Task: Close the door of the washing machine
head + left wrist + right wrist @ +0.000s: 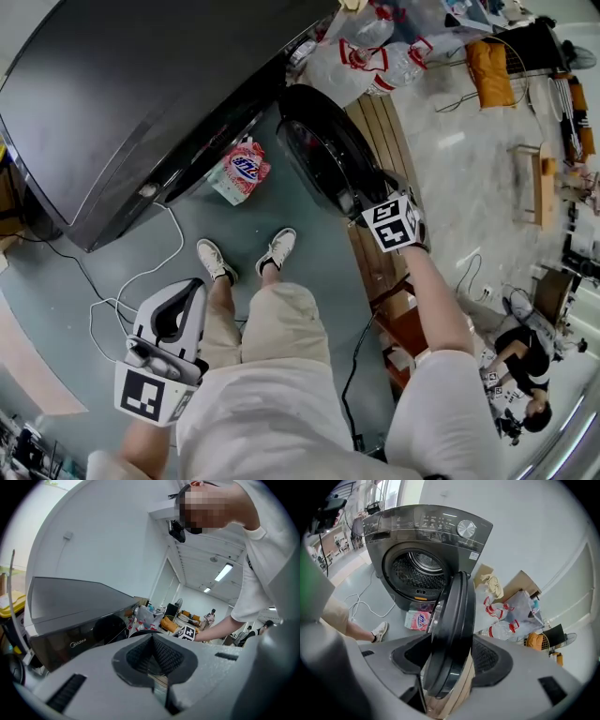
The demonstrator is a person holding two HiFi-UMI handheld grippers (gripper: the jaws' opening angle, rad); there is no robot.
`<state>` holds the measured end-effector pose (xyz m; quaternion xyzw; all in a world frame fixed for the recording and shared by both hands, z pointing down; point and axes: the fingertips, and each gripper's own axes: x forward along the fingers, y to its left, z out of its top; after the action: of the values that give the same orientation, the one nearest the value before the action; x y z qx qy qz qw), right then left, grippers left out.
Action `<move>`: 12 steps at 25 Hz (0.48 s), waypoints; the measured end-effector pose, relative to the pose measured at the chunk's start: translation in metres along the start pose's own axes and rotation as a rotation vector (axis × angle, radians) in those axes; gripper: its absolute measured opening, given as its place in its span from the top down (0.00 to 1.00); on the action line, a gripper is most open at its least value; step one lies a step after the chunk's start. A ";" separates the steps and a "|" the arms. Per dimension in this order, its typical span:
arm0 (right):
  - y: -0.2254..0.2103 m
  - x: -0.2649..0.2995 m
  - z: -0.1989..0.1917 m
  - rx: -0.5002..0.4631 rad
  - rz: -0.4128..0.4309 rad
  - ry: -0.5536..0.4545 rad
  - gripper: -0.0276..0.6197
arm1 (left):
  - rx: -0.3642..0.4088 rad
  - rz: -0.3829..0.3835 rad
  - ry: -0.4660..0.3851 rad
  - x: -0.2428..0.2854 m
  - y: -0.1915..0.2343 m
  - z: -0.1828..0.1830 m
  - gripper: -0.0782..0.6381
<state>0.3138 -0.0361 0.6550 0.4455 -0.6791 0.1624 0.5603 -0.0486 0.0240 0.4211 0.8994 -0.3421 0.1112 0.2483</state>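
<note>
**A:** Where's this at? Is the door (323, 150) closed yet?

**B:** Nope, it's wide open. In the head view it sticks out at top middle, well off the front of the washer (122, 94), which fills the upper left. In the right gripper view you see it edge-on in the middle of the frame, with the drum (417, 571) gaping behind it, upper left.

**A:** And the grippers?

**B:** The right gripper (375, 204) has the door's outer rim between its jaws. To me they look clamped on it, one pad on each face. The left gripper (187, 295) sits at lower left by the person's leg, jaws pressed together on nothing.

**A:** So it's mid-swing?

**B:** I'd call it the start of the closing swing: grip's on, most of the arc is left. Next it needs to follow the hinge's curve toward the opening, then let go and push till it latches. The bag (242, 172) on the floor lies low, so it probably won't get in the way.
</note>
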 end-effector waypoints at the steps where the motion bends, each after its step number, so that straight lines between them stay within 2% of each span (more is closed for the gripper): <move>1: 0.007 -0.002 0.002 0.007 0.010 -0.004 0.55 | -0.002 0.000 0.001 -0.002 0.001 -0.001 0.88; 12: 0.077 -0.015 0.038 0.114 0.108 -0.097 0.53 | -0.022 0.019 -0.002 -0.013 0.019 0.000 0.88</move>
<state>0.2290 -0.0147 0.6506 0.4465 -0.7181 0.2090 0.4912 -0.0708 0.0191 0.4234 0.8935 -0.3520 0.1090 0.2568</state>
